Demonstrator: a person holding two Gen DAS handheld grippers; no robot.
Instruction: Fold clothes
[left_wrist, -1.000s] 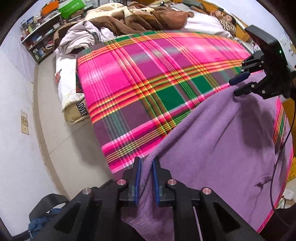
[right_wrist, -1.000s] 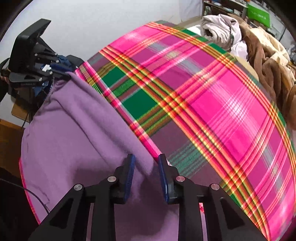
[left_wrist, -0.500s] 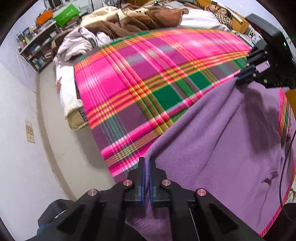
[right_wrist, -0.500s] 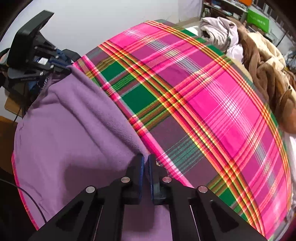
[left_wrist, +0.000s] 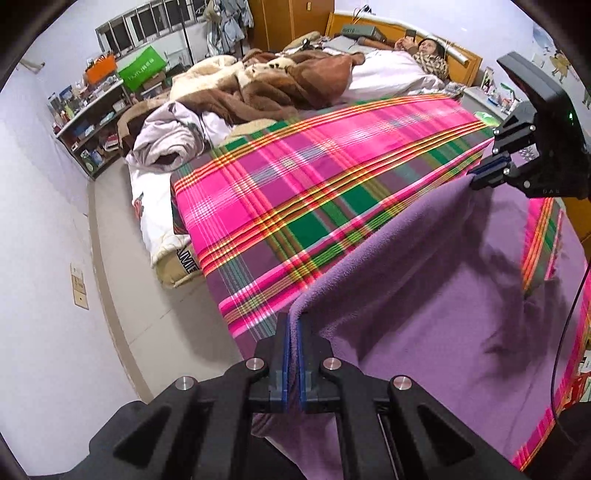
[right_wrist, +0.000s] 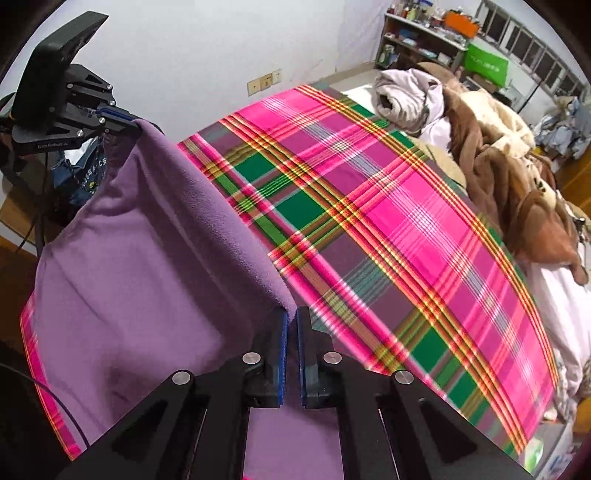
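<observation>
Both my grippers, left (left_wrist: 292, 354) and right (right_wrist: 291, 350), are pinching the purple garment (left_wrist: 424, 280) edge, fingers pressed together; next I'm carrying it over the plaid blanket (left_wrist: 314, 177).

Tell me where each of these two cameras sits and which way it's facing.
Left wrist: on the left gripper, looking steeply down along its fingers at the purple garment it pinches; right gripper at upper right.
Right wrist: on the right gripper, also angled down, clamped on the same garment; left gripper at upper left.
Shared: the garment's raised edge, the plaid blanket, the brown bedding.
</observation>
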